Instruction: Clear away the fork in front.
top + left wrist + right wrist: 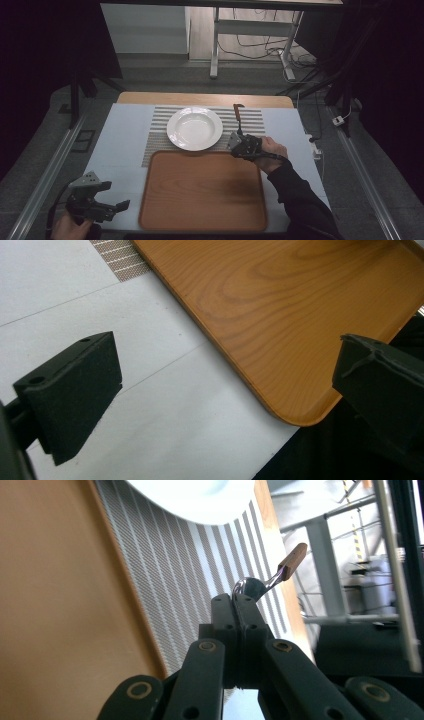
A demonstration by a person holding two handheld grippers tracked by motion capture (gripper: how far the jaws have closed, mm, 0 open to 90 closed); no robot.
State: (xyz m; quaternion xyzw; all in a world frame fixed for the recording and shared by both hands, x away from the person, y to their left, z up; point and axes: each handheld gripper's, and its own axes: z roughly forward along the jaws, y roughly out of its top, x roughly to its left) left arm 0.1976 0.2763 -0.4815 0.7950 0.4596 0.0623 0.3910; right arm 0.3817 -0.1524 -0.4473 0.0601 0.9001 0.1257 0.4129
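Observation:
A metal spoon [238,116] with a brown wooden handle [293,560] is lifted above the striped placemat [250,120], just right of the white plate [195,129]. My right gripper [239,137] is shut on the spoon's bowl end [249,586], and the handle points away toward the far side of the table. In the right gripper view its jaws [234,602] are pressed together on the bowl. My left gripper [112,196] rests at the table's near left corner, open with nothing between its pads [75,390]. The wooden tray [202,187] lies in front of the plate.
White sheets [120,145] cover the table around the placemat. The tray's near left corner [295,415] lies just ahead of the left gripper. A metal rail [45,175] runs along the left side, and desk legs [215,45] with cables stand beyond the table.

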